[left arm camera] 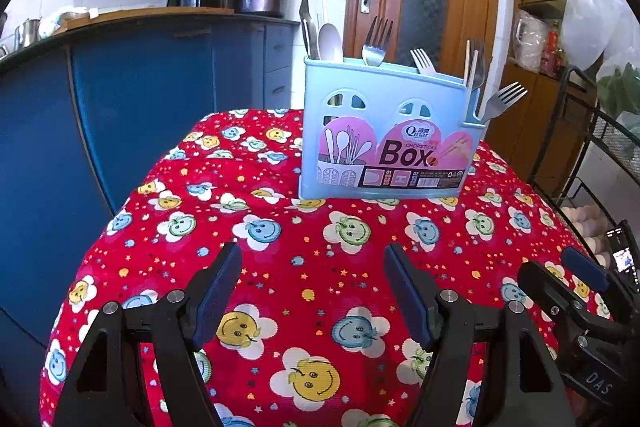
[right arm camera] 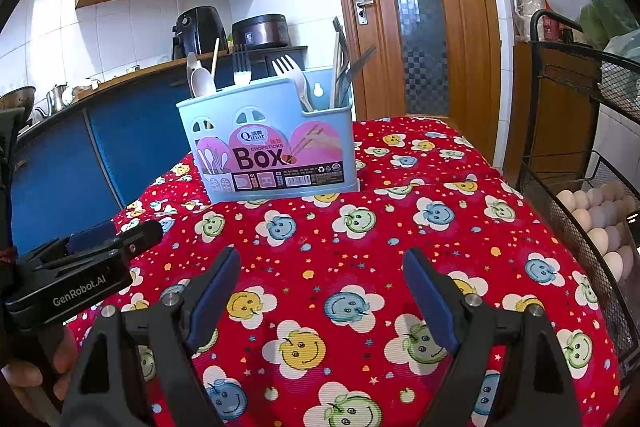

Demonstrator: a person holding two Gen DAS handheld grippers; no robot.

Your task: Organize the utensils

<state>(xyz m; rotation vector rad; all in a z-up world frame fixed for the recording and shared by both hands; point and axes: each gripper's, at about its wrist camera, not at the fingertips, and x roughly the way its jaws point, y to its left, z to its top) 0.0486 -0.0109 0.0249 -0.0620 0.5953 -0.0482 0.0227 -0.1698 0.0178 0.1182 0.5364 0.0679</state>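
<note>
Left wrist view: one utensil box [left arm camera: 384,131], four forks [left arm camera: 376,45], both claws [left arm camera: 314,287] agape, empty.

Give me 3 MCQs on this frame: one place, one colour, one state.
1. Where does the box stand?
A. on the red cloth
B. on the counter
C. in the wire basket

2. What colour is the box?
A. green
B. light blue
C. black

3. How is the left claw?
A. shut on a fork
B. shut, empty
C. open, empty

Answers: 1 A, it sits on the cloth with the smiley print. 2 B, its plastic walls are pale blue. 3 C, its fingers stand wide apart with only cloth between them.
</note>
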